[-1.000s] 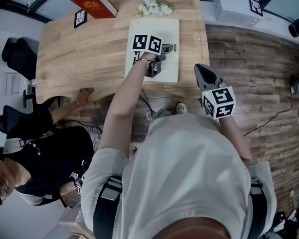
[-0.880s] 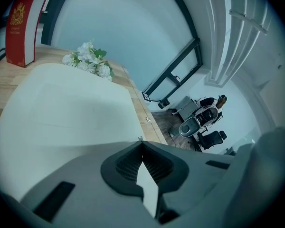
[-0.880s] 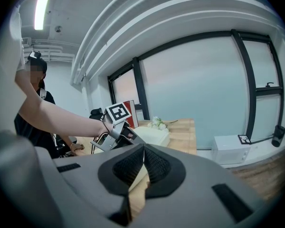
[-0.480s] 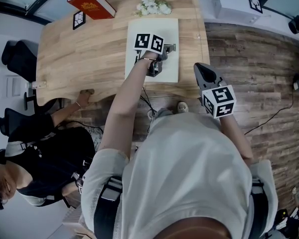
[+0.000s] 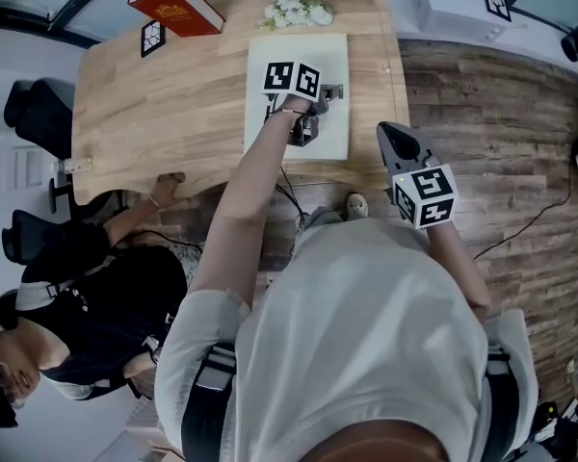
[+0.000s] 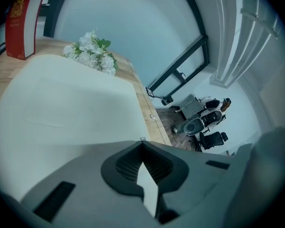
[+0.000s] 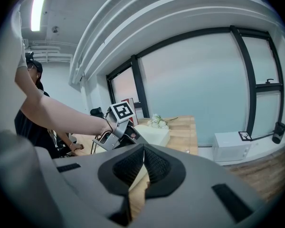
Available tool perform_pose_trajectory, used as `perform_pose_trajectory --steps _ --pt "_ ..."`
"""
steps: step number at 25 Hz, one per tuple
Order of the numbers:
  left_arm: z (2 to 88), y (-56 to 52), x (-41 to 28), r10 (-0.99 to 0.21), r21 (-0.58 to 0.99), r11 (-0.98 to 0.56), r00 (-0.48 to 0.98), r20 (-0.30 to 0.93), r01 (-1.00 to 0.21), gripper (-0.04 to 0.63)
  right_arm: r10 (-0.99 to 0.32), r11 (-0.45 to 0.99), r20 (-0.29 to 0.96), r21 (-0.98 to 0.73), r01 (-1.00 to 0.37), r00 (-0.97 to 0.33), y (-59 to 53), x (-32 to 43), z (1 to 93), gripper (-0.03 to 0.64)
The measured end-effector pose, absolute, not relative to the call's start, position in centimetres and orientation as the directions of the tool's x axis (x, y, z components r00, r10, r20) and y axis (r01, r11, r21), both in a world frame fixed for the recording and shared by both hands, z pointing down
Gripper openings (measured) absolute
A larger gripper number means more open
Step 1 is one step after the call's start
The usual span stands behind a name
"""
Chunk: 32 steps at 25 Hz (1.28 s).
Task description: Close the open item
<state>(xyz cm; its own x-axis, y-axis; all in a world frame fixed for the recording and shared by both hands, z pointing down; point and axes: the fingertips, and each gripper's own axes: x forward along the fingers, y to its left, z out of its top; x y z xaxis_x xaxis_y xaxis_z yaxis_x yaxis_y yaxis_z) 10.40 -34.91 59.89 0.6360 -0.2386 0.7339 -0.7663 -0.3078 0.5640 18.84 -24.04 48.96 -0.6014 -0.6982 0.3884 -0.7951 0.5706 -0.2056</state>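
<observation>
looks like the last press on the top of the white box (image 5: 270, 56), lying mid-tabletop (image 5: 154, 104) just short of the flowers (image 5: 297, 12). bear down with the left gripper (image 5: 326, 94), its jaws closed with nothing between them, set on the right part of the box's top. push flat and straight down, not at a slant, so as not to skid the box toward the near edge. work along the rim if any side sits proud; cannot tell from here whether the top is fully seated. hold the right gripper (image 5: 387, 135), jaws likewise closed and empty, clear by the tabletop's right edge, or bring it in to steady the box's side. avoid sweeping toward the flowers when lifting off.
</observation>
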Motion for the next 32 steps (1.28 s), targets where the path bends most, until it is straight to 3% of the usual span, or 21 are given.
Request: perform_pose_trajectory --steps 20,32 --pt "58.8 -34.2 10.2 -0.311 0.525 -0.32 0.611 0.728 -0.789 0.02 -0.688 0.592 0.389 -0.186 -0.784 -0.612 -22.0 17.3 48.5 0.018" --pt "56.0 -29.6 7.6 -0.455 0.545 -0.302 0.621 0.638 -0.782 0.02 -0.704 0.585 0.382 -0.166 -0.794 -0.598 -18.3 16.6 47.9 0.02"
